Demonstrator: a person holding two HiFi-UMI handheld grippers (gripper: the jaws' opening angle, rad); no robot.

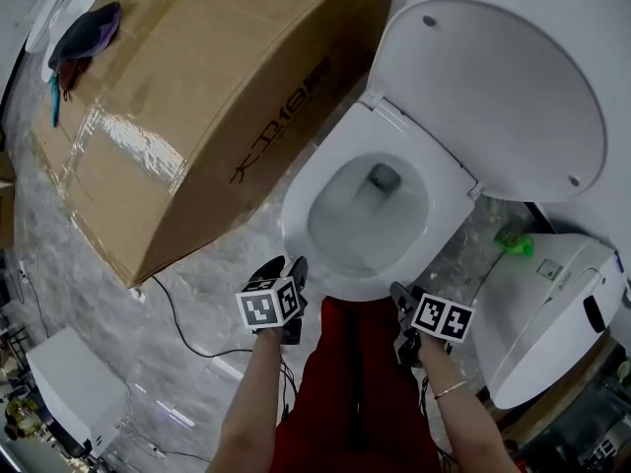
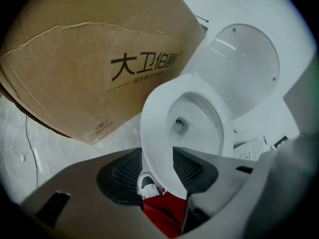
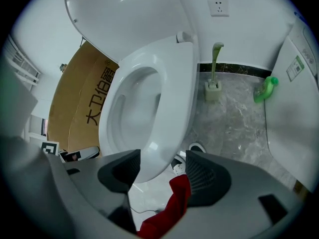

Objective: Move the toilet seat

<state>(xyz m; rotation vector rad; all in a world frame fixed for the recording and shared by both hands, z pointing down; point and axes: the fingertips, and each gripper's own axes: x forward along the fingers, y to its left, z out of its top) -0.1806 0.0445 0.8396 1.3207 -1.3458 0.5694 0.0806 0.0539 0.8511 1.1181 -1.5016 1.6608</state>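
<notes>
Toilet seat point(image 1: 296, 205): down flat on the bowl point(image 1: 335, 215), front edge nearest the person.
Lid point(image 1: 493, 97): raised, standing behind the bowl.
Left gripper point(image 1: 286, 264): at the bowl's front left, pointing steeply down. Its jaws are apart with the seat's front edge between them, not pinched.
Right gripper point(image 1: 402, 296): at the bowl's front right. Its jaws are wide apart, with the seat's edge beside one jaw and clear space at the other.
Cardboard box point(image 1: 197, 97): lying left of the bowl, close against it.
Green bottle point(image 1: 513, 241): on the floor right of the bowl.
Brush point(image 3: 215, 68): in its holder by the wall, right of the bowl.
Red trousers point(image 1: 355, 382): in front of the bowl, between the grippers.
</notes>
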